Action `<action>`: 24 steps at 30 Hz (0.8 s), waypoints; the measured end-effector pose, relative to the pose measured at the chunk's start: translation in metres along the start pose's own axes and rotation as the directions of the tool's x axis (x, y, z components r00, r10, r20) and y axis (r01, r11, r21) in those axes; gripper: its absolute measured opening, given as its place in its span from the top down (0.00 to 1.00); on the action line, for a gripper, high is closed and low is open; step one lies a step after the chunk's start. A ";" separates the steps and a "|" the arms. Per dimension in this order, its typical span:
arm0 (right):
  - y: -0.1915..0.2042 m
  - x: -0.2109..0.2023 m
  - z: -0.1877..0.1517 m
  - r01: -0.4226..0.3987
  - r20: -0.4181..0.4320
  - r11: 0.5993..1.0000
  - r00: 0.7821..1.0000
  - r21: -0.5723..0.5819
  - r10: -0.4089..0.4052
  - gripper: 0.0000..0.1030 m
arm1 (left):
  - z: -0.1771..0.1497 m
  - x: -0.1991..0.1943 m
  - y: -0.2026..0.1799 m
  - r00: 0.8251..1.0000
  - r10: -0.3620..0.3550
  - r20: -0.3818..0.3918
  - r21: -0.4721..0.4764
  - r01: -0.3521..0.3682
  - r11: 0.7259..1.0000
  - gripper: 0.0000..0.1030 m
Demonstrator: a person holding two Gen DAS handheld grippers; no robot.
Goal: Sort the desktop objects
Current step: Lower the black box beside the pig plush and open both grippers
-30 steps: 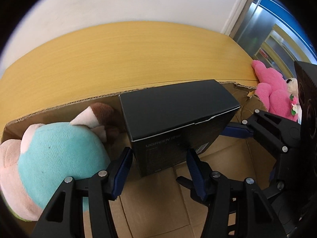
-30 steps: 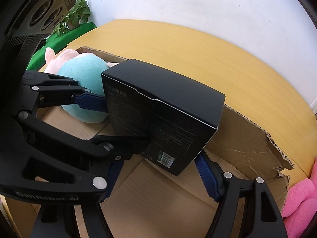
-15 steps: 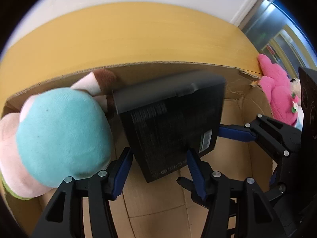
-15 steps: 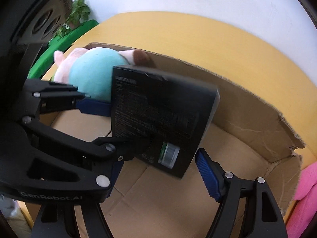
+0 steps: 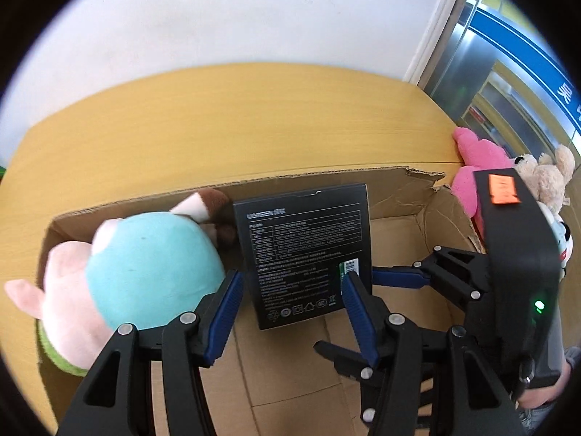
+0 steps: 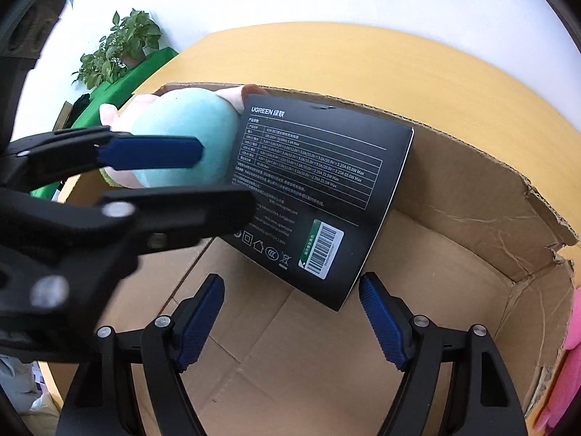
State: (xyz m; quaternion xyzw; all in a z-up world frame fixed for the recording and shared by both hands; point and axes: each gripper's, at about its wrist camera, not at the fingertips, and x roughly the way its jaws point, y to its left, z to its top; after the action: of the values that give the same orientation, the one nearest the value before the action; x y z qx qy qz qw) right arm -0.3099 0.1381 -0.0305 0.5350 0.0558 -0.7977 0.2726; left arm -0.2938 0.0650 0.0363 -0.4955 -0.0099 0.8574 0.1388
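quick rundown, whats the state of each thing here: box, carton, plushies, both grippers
black UGREEN box: standing on edge in the carton, leaning back, ungripped
cardboard carton: open, rim torn
teal plush: inside the carton, beside the box
pink plush: outside the carton
left gripper: open
right gripper: open

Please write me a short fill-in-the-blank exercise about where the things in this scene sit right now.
1. The black UGREEN box leans against the far wall of the ____ box.
2. The teal and pink plush toy lies at the box's ____ end in the left wrist view.
3. The left hand-held gripper and right hand-held gripper both have their jaws ____.
4. The pink plush toy lies ____ the box.

Missing words: cardboard; left; open; outside
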 end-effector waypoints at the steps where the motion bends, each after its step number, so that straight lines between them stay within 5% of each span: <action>1: 0.001 0.003 0.001 0.007 -0.001 1.000 1.000 0.002 -0.007 0.25 | 0.000 0.000 0.002 1.000 -0.002 0.000 -0.005 0.002 1.000 0.45; 6: 0.000 0.005 0.001 0.032 0.029 1.000 0.999 0.002 -0.032 0.25 | 0.006 0.028 0.008 0.994 -0.079 -0.070 -0.050 0.076 0.996 0.45; 11: -0.019 -0.009 -0.023 0.029 0.050 1.000 0.998 -0.002 -0.029 0.25 | 0.001 0.043 0.020 0.990 -0.126 -0.059 -0.125 0.117 0.985 0.45; 24: -0.017 -0.015 -0.034 -0.044 -0.014 0.999 0.999 0.029 0.045 0.25 | -0.008 0.033 0.012 0.983 -0.095 -0.158 -0.091 0.081 0.993 0.45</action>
State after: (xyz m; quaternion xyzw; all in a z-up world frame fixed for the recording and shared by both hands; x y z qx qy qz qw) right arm -0.2866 0.1715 -0.0346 0.5460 0.0344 -0.7882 0.2820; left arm -0.3051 0.0606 0.0025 -0.5682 -0.0565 0.8060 0.1560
